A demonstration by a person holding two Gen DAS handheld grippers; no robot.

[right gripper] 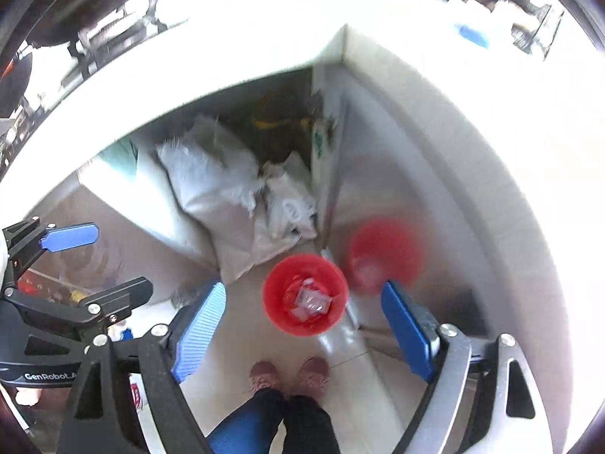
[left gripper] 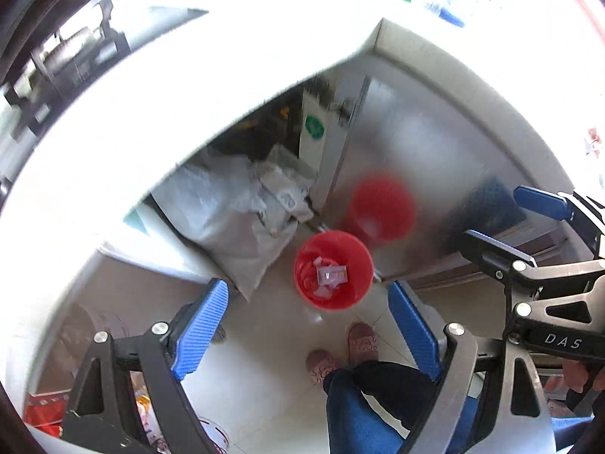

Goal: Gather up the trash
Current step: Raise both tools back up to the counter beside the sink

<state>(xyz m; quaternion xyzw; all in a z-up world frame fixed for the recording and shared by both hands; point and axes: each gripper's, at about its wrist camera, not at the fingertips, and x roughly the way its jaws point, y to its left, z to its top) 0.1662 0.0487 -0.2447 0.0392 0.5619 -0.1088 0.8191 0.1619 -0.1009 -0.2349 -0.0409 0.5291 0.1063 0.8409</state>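
Note:
A red bin [left gripper: 357,287] [right gripper: 276,302] stands on the pale tiled floor far below both grippers. Clear plastic wrappers [left gripper: 331,274] [right gripper: 310,300] lie inside it. My left gripper [left gripper: 308,295] points steeply down over the bin, open, with nothing between its blue pads. High above the bin my right gripper [right gripper: 304,291] is open too, and its jaws hold nothing. Each gripper also shows in the other's view: the right gripper [left gripper: 506,223] at the right edge, the left gripper [right gripper: 106,261] at the left edge.
A white counter [left gripper: 227,75] [right gripper: 245,56] wraps around the corner above the bin. Grey sacks [left gripper: 234,219] [right gripper: 227,196] are stuffed under it. A steel cabinet door [left gripper: 435,151] mirrors the bin. The person's slippered feet [left gripper: 359,340] [right gripper: 287,374] stand just before the bin.

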